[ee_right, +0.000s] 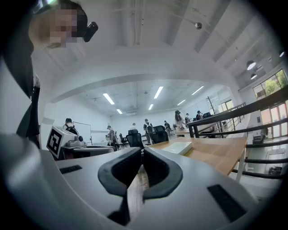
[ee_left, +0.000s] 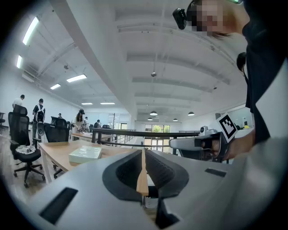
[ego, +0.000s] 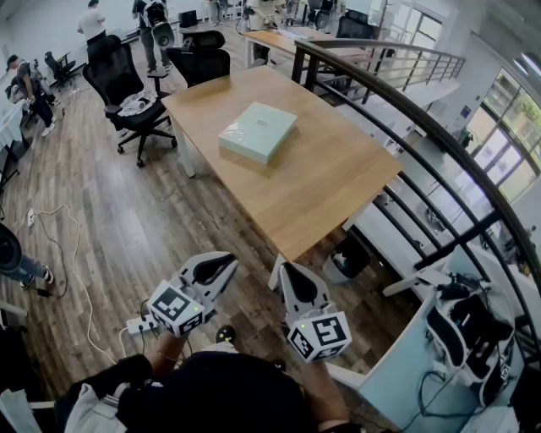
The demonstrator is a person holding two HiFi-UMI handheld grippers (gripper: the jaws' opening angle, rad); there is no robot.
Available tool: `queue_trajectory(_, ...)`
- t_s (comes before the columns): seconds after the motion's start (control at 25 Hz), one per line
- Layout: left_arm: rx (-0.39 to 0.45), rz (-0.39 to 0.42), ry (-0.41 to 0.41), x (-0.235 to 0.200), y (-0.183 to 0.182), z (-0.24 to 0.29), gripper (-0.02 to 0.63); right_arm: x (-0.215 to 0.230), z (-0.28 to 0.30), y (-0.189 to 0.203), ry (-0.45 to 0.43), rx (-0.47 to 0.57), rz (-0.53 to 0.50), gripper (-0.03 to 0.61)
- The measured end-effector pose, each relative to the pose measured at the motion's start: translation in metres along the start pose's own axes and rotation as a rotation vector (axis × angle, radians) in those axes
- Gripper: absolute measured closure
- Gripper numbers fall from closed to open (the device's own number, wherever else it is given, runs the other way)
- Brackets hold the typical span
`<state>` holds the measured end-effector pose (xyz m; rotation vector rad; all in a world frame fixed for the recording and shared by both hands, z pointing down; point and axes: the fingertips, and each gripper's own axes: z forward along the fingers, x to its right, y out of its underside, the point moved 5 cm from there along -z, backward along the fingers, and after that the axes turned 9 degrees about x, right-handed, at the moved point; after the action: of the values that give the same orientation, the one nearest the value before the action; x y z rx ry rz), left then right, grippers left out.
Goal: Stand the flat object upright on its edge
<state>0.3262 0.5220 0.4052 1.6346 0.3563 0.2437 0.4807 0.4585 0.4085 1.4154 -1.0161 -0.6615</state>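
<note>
Flat box [ego: 258,131] on table [ego: 325,182], chair [ego: 110,68] beside

an open-plan office: beside the long light wooden table [ego: 330,182] stand black wheeled office chairs [ego: 110,63] on a grey-brown wood-plank floor [ego: 110,228], beyond it more desks with standing people [ego: 91,21], along its far side a dark metal railing [ego: 423,127], and above it white strip ceiling lights [ee_left: 76,78].

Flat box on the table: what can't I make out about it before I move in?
- Head view: any print on the flat box is too small, and glare covers its top.
- Both gripper views: the box is distant and nearly edge-on, and its far sides are hidden by the box itself.
- All views: its underside lies hidden against the table.
</note>
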Motion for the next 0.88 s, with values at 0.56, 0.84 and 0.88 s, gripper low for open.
queue_trajectory(0.56, 0.022, -0.019, -0.005, -0.015, -0.002, -0.011, 0.578, -0.01, 0.011, -0.003, 0.023, 0.002, -0.022, 0.546)
queue_trajectory(0.84, 0.03, -0.024, -0.004, -0.035, -0.005, -0.016, 0.578, -0.015, 0.029, -0.003, 0.038, 0.003, -0.027, 0.546)
queue_trajectory(0.88, 0.032, -0.025, -0.005, -0.039, -0.006, -0.018, 0.578, -0.017, 0.033, -0.004, 0.04, 0.003, -0.029, 0.546)
